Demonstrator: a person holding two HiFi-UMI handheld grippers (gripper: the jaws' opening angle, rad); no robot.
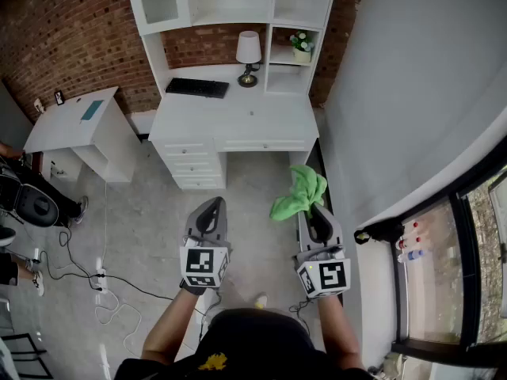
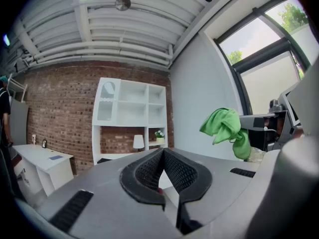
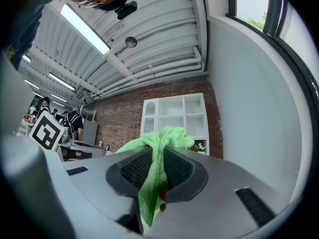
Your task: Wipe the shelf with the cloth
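Note:
A white desk with a shelf unit point(image 1: 238, 6) stands ahead against the brick wall, some way beyond both grippers. It also shows as the shelf point(image 2: 130, 114) in the left gripper view and the shelf point(image 3: 175, 117) in the right gripper view. A green cloth point(image 1: 299, 192) bunches out of my right gripper point(image 1: 315, 209), which is shut on it. In the right gripper view the cloth point(image 3: 154, 158) hangs pinched in my right gripper point(image 3: 158, 151). My left gripper point(image 1: 212, 204) is shut with nothing in it. Seen from its own camera, the left gripper point(image 2: 163, 152) has its jaws touching, with the cloth point(image 2: 224, 126) off to its right.
On the desk stand a lamp point(image 1: 249, 50) and a black keyboard point(image 1: 196, 88); a potted plant point(image 1: 301, 44) sits in a shelf cubby. A small white table point(image 1: 75, 121) is at left, with cables point(image 1: 103, 279) on the floor. A grey wall point(image 1: 412, 93) runs close along the right.

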